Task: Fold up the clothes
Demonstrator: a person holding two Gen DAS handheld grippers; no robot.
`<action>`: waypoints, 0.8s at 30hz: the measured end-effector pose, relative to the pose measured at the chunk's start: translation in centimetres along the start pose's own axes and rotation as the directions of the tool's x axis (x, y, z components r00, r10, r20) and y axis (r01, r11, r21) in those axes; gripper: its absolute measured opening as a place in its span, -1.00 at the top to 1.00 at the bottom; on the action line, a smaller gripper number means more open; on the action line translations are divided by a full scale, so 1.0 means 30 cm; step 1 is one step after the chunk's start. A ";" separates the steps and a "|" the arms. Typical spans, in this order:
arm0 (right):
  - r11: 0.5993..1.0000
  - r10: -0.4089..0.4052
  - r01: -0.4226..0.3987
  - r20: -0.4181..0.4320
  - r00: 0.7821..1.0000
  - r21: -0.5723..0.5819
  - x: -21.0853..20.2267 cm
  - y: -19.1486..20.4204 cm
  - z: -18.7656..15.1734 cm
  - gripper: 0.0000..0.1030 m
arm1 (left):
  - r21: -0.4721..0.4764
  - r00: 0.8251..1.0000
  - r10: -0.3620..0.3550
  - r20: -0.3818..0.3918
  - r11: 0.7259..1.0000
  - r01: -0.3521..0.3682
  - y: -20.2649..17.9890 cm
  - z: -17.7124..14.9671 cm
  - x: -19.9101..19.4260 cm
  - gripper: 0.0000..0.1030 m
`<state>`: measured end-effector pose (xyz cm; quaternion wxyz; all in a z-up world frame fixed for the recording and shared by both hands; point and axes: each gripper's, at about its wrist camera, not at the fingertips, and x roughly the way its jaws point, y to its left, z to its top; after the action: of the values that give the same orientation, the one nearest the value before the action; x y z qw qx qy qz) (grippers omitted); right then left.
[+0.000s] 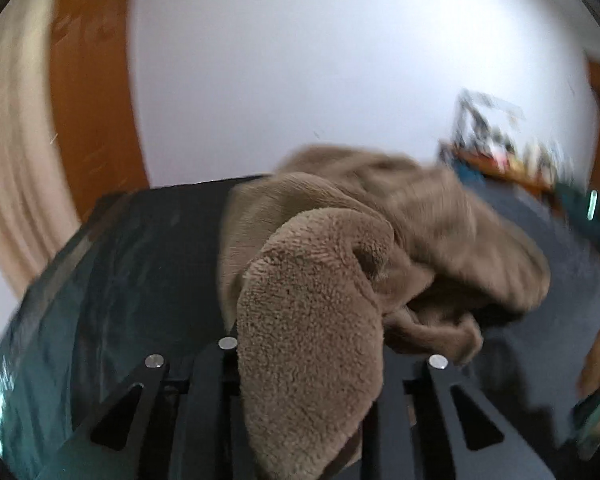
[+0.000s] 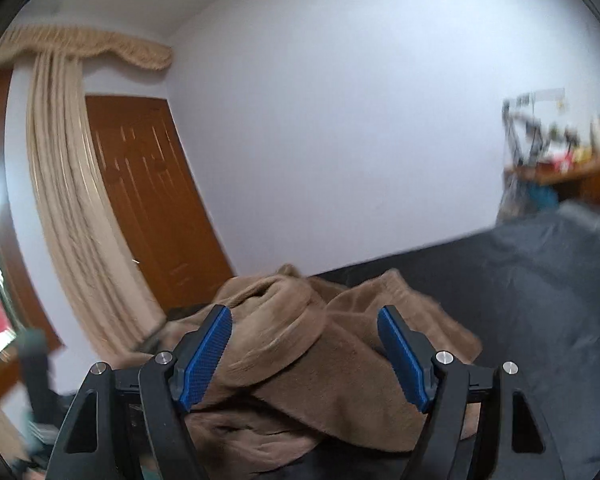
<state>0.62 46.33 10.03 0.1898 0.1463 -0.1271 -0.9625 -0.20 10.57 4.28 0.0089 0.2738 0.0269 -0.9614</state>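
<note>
Left hand-held gripper (image 1: pixel 304 400) pinching brown garment (image 1: pixel 380 232) — bunched ahead

This is a room in a home, likely a bedroom or living room. A cream pleated curtain (image 2: pixel 72 184) hangs under a ruffled valance (image 2: pixel 100 46) beside a panelled brown wooden door (image 2: pixel 152 184), and the walls (image 2: pixel 340 100) are plain white. At the right edge a wooden shelf (image 2: pixel 572 172) carries blurred household clutter. A dark grey cloth-covered surface (image 2: pixel 540 280) bears a crumpled brown fleece garment (image 2: pixel 300 360).
</note>
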 end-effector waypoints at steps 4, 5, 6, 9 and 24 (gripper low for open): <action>0.987 -0.133 0.138 0.063 0.989 -0.087 -0.013 0.031 -0.022 -0.46 | -0.124 0.991 0.010 0.130 0.992 0.007 0.107 0.064 -0.219 0.59; 0.984 -0.153 0.159 0.070 0.986 -0.086 -0.013 0.027 -0.025 -0.46 | -0.151 0.985 0.009 0.173 0.988 0.017 0.136 0.072 -0.303 0.60; 0.981 -0.171 0.177 0.073 0.983 -0.080 -0.013 0.021 -0.026 -0.46 | -0.167 0.978 0.015 0.206 0.986 0.020 0.167 0.073 -0.364 0.60; 0.970 -0.215 0.222 0.075 0.974 -0.099 -0.006 0.014 -0.028 -0.46 | -0.207 0.954 0.048 0.295 0.978 0.015 0.242 0.092 -0.534 0.62; 0.929 0.100 -0.170 -0.220 0.970 -0.328 0.129 0.274 -0.050 -0.47 | -0.402 0.950 0.225 0.218 0.908 -0.123 0.765 -0.180 -0.700 0.61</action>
<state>0.38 37.11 10.21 0.2904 0.1974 0.0533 -0.9348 21.22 -11.98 9.67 0.1519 0.1400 0.1881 -0.9602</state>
